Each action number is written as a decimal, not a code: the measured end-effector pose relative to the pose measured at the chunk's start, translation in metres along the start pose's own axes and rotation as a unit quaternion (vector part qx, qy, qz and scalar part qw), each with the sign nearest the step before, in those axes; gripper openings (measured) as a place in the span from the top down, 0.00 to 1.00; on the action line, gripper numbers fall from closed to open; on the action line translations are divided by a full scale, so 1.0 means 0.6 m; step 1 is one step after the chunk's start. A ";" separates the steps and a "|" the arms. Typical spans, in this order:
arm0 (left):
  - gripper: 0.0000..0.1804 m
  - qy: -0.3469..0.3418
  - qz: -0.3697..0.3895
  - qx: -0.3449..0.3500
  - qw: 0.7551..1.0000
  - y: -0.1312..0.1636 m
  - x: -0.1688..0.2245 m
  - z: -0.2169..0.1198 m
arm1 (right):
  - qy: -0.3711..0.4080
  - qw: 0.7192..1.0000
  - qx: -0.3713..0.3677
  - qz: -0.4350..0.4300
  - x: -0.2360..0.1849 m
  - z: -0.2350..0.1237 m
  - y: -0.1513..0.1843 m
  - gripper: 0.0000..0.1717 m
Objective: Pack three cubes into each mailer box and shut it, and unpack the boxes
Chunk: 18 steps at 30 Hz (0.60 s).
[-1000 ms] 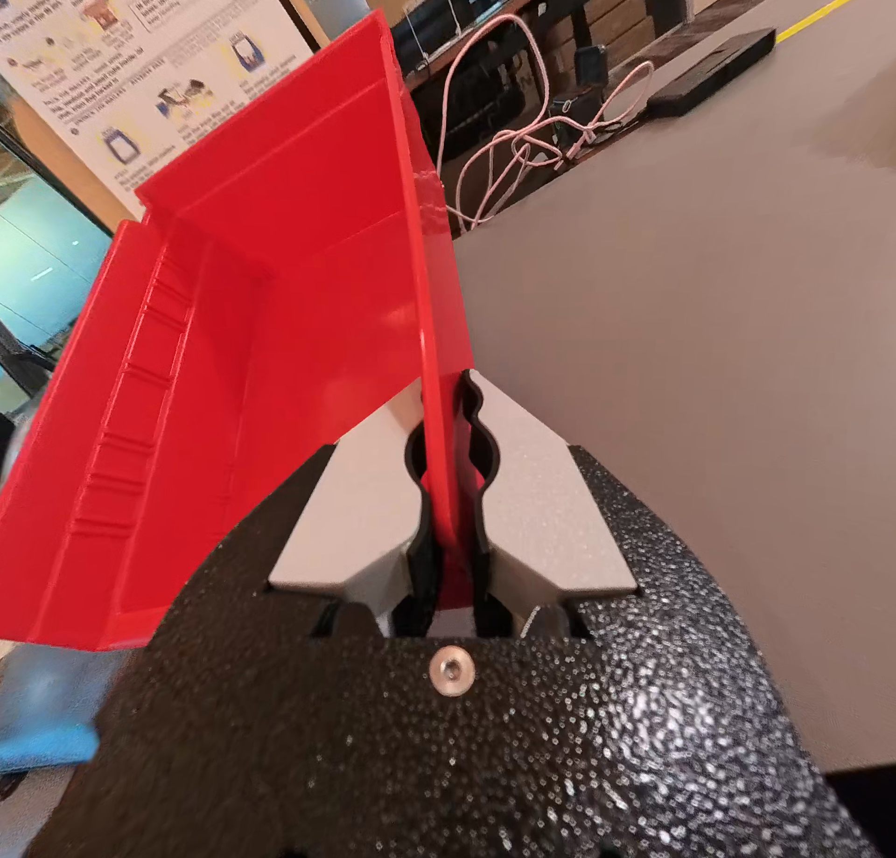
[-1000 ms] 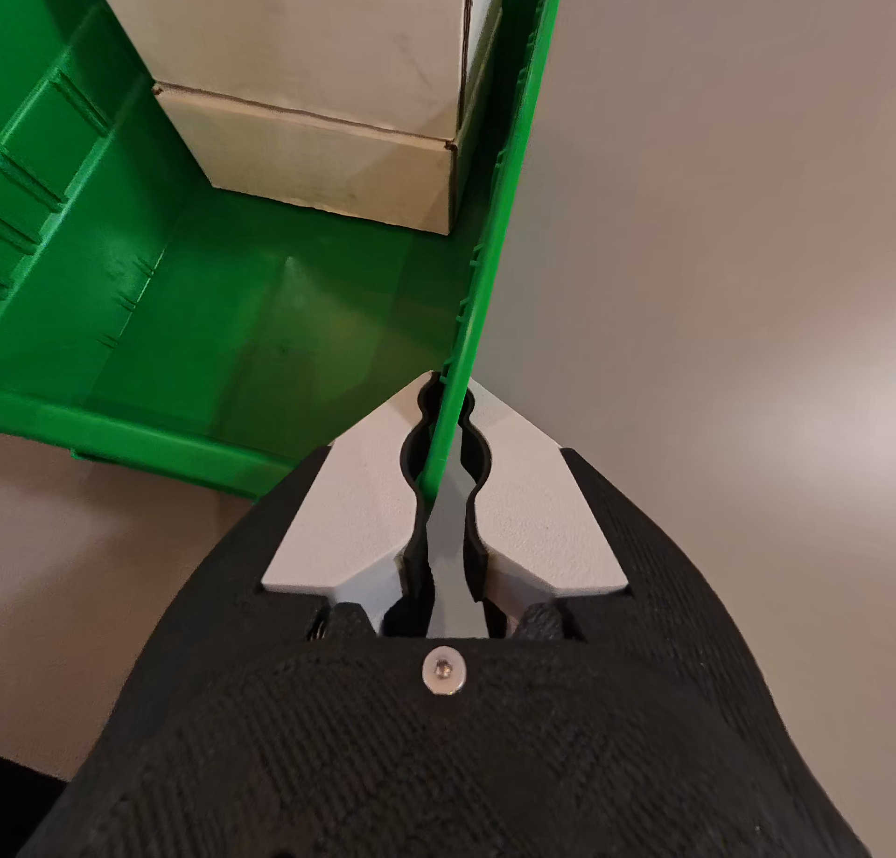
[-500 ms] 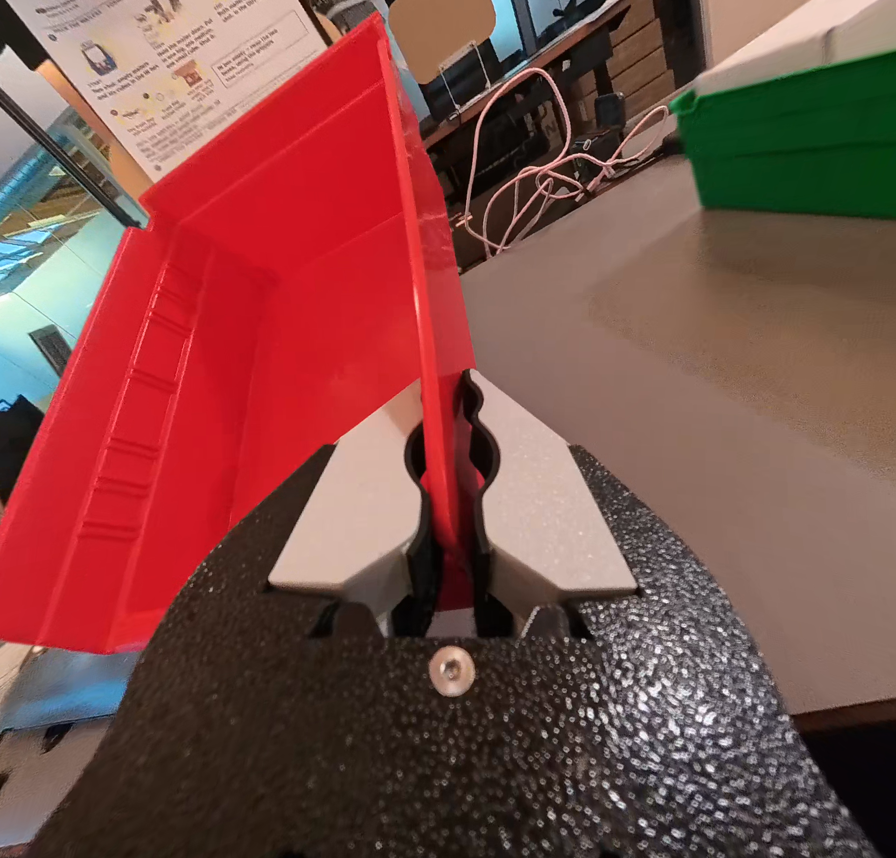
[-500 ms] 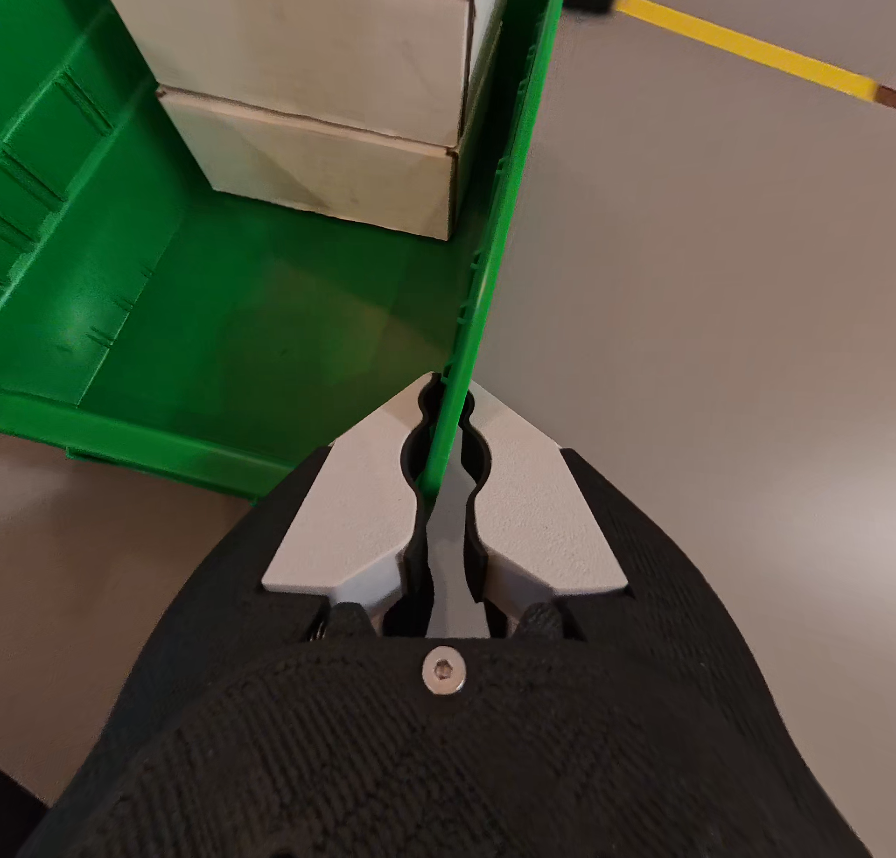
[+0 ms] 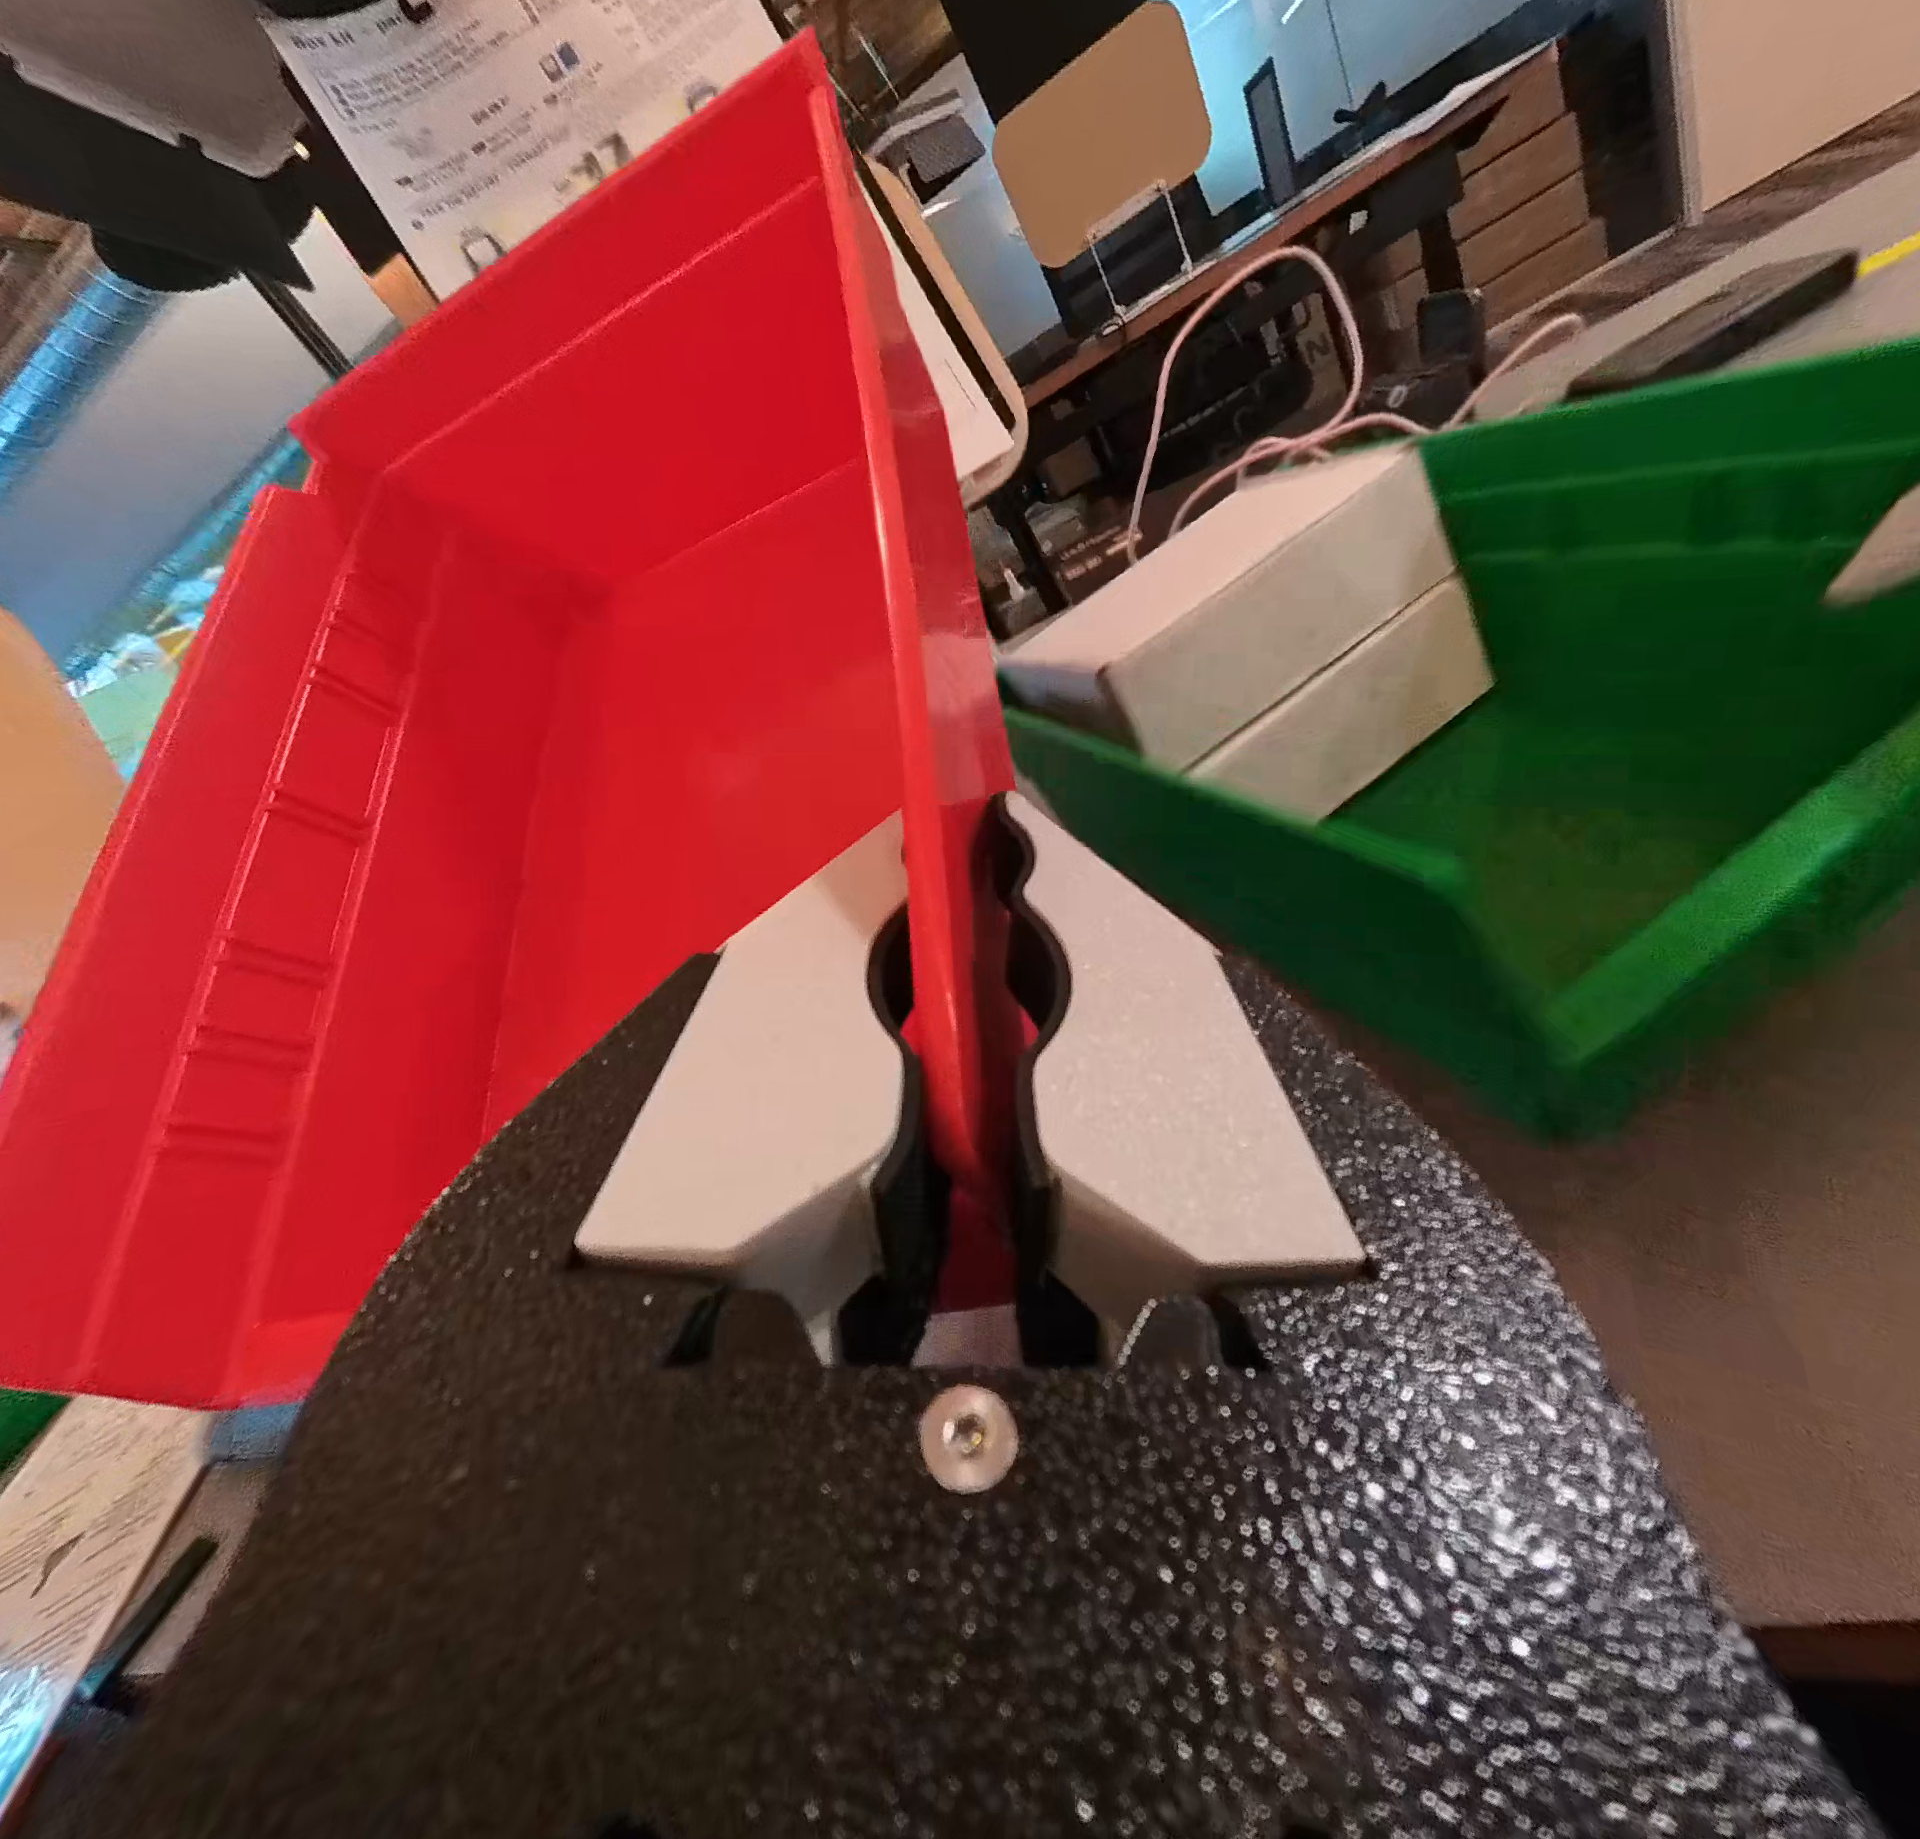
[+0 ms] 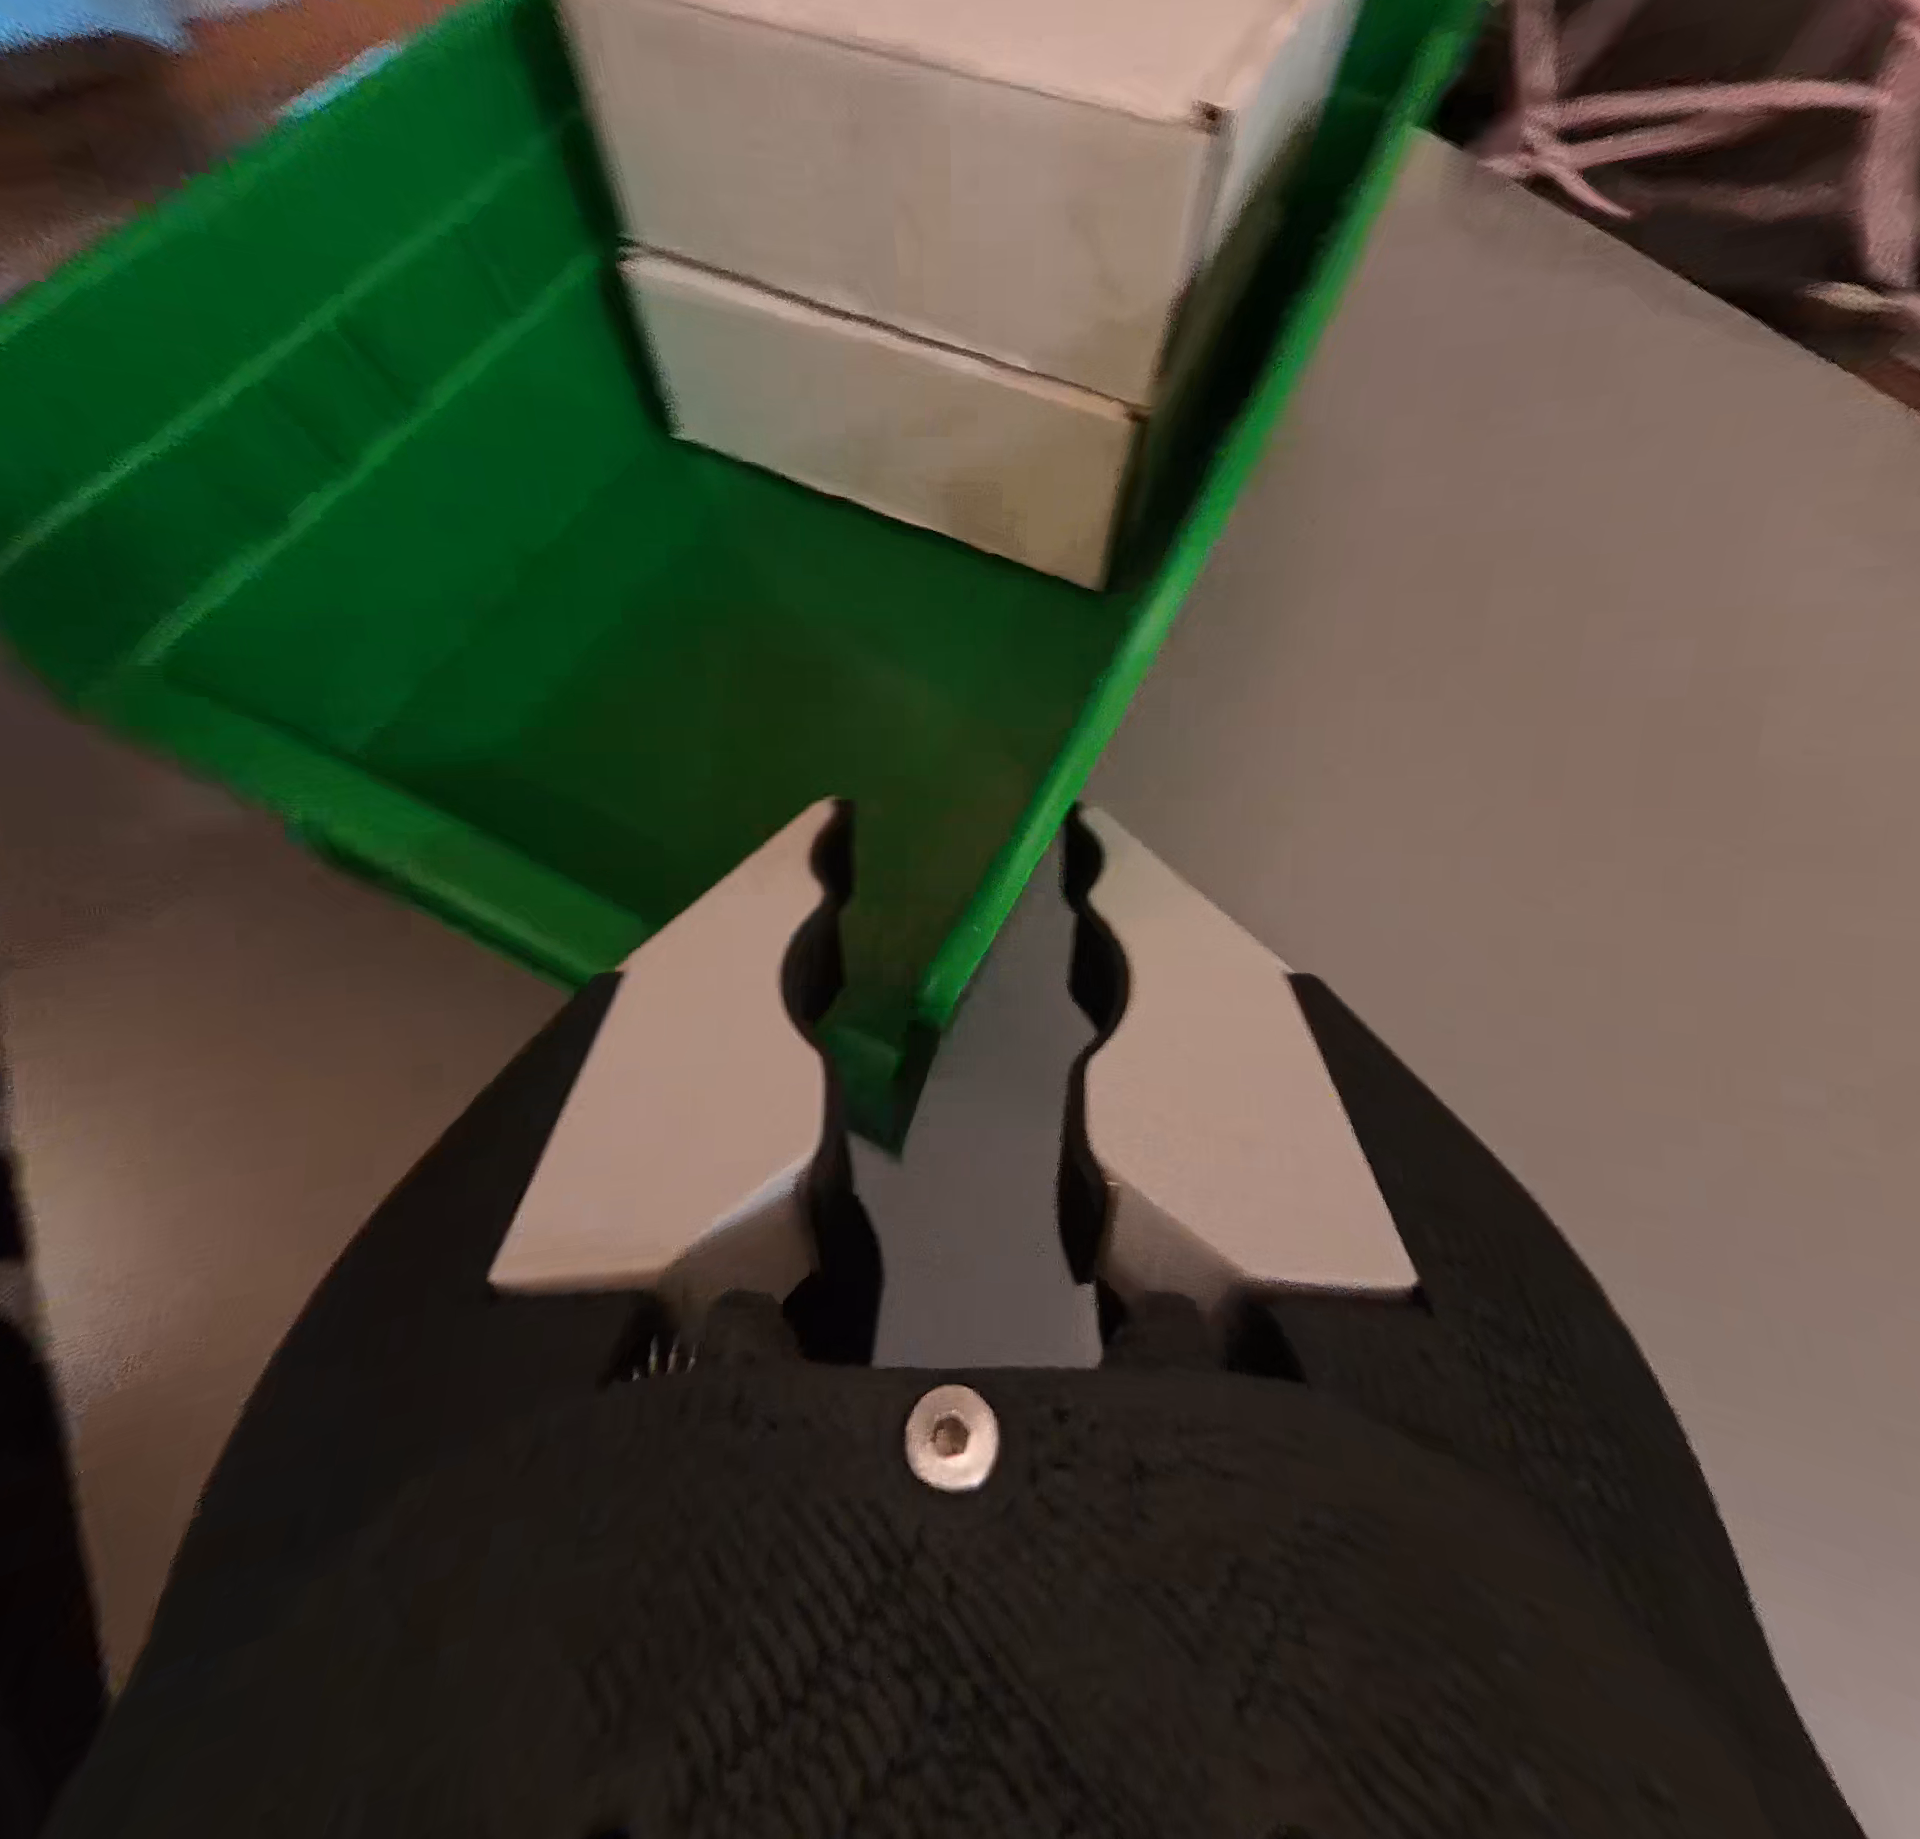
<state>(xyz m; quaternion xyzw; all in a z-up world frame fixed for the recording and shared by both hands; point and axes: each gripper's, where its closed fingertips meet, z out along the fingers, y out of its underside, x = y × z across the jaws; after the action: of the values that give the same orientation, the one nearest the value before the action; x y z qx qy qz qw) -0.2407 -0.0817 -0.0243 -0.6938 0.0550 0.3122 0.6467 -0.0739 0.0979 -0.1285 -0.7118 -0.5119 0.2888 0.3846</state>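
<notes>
- Since the earlier frames, the right claw (image 6: 961, 823) has been spread off the green bin's side wall, and the green bin (image 5: 1558, 968) has come much closer in the left wrist view.
- Left wrist view: the left claw (image 5: 951, 833) is seen pressed together on the right side wall of the red bin (image 5: 582, 750), which is held raised and tilted, its open top turned toward the camera.
- Just right of the pinched red wall, the green bin's near rim is seen; whether the two bins touch cannot be told.
- Two white mailer boxes (image 5: 1288, 636), both shut, are stacked in the green bin's far corner; the rest of its floor is bare.
- Bare worktop (image 5: 1714, 1374) is left to the right of the claw.
- Right wrist view: the right claw is spread, and the green bin's (image 6: 436, 584) right wall edge runs between the fingers (image 6: 1174, 979) with a gap on both sides.
- The stacked mailer boxes (image 6: 914, 262) sit against the far right walls.
- Open grey worktop (image 6: 1558, 750) lies right of the bin edge; cables (image 6: 1714, 106) lie beyond the worktop's far edge.
</notes>
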 end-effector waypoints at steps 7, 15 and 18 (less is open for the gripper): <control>0.97 0.002 0.000 0.065 0.998 -0.067 0.023 -0.006 | -0.147 0.979 0.129 -0.048 -0.122 -0.005 -0.065 0.57; 0.97 0.154 -0.036 0.169 0.973 -0.204 0.173 -0.031 | 0.336 0.836 0.385 -0.200 0.179 -0.348 -0.078 0.58; 0.97 0.253 -0.037 0.207 0.944 -0.265 0.270 -0.045 | 0.521 0.734 0.367 -0.236 0.294 -0.504 -0.002 0.61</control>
<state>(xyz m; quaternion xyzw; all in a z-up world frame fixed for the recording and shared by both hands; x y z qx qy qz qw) -0.0253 -0.0290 0.0303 -0.6023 0.2544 0.0842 0.7520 0.2233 0.1899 0.0319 -0.4106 -0.2370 -0.0613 0.8783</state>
